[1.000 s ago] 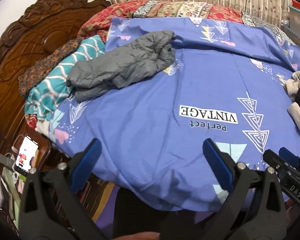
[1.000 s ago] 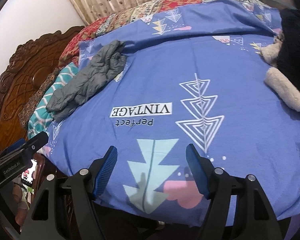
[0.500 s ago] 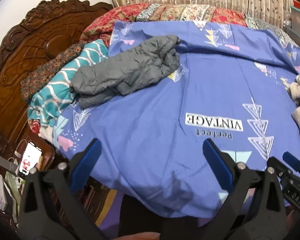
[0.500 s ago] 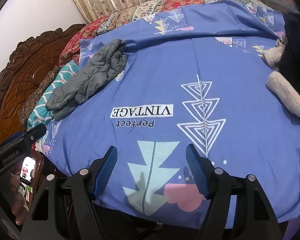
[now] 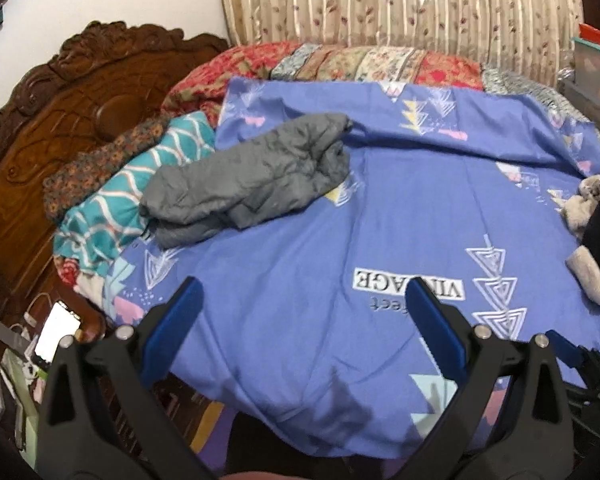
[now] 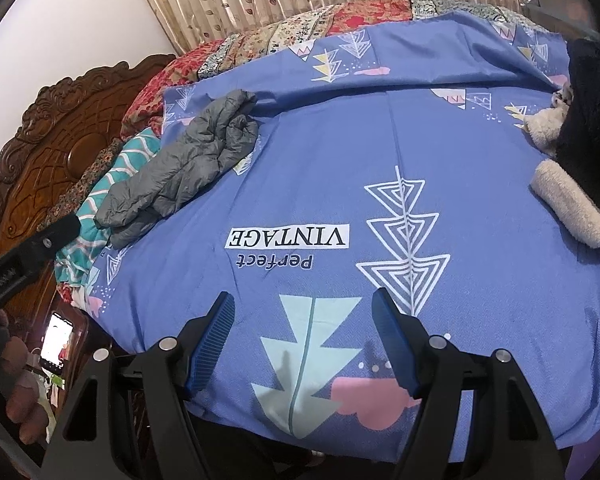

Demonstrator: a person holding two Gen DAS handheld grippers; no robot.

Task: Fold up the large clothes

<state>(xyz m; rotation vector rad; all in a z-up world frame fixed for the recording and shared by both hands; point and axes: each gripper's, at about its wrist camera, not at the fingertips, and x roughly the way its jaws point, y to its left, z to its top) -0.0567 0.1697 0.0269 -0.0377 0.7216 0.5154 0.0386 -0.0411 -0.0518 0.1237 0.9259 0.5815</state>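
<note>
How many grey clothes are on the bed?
1. The crumpled grey garment lies on the blue sheet near the wooden headboard, partly over the teal patterned cloth. More could be hidden underneath.

bed (image 6: 500, 280) in blue printed sheet, crumpled grey garment (image 5: 252, 184), plush toy (image 6: 572, 208)

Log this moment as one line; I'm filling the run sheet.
stage: pre-grasp | left gripper: open, empty | right gripper: open, empty | grey garment: crumpled on blue sheet
</note>
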